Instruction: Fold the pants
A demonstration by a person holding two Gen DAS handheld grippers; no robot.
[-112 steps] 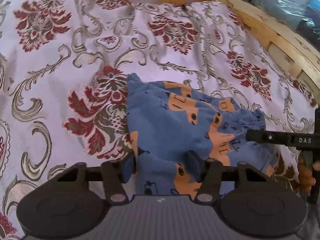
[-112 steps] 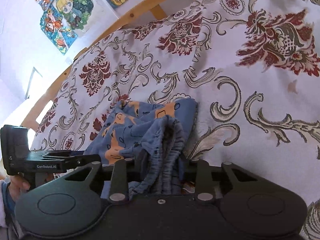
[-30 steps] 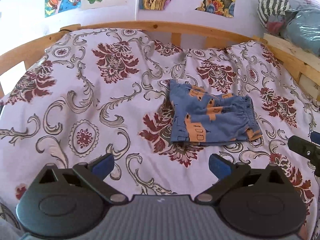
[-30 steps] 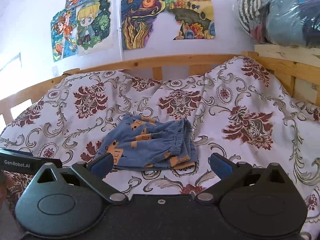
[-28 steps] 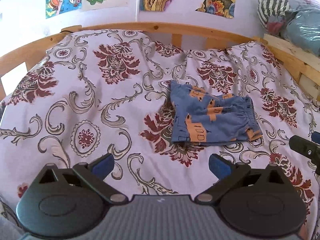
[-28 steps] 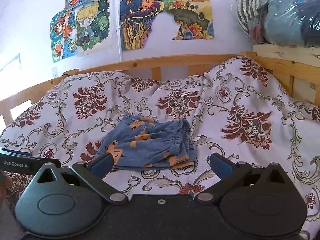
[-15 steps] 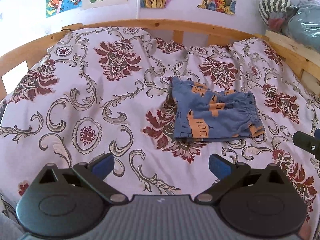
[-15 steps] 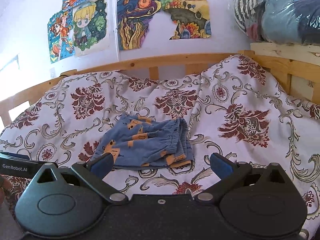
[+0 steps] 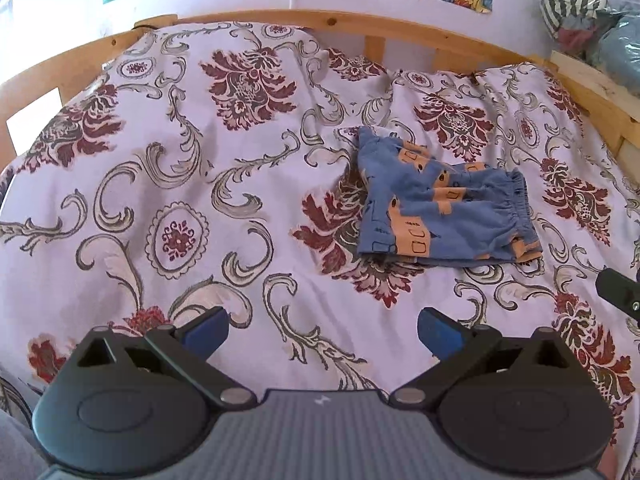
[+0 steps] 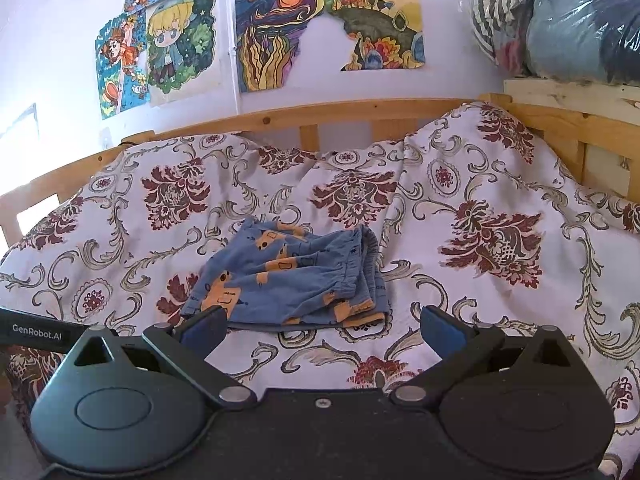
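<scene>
Left tongs (image 9: 322, 330) wide, empty, above bedspread (image 9: 180, 184). Right tongs (image 10: 322, 326) wide, empty, near pants' front edge. Pants (image 10: 296, 280) folded, flat mid-bed, waistband right. Beyond: wooden rail (image 10: 320, 114), posters (image 10: 280, 28).

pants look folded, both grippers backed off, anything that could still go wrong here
Two small risks, both judgement calls.

1. The folded pants lie on a rumpled bedspread, not a firm flat surface. The stacked layers near the waistband look loose and could slide or spring open.

2. The left hand-held gripper and right hand-held gripper are both open and low over the bedspread; a careless sweep could snag the cloth and drag the pile.
</scene>
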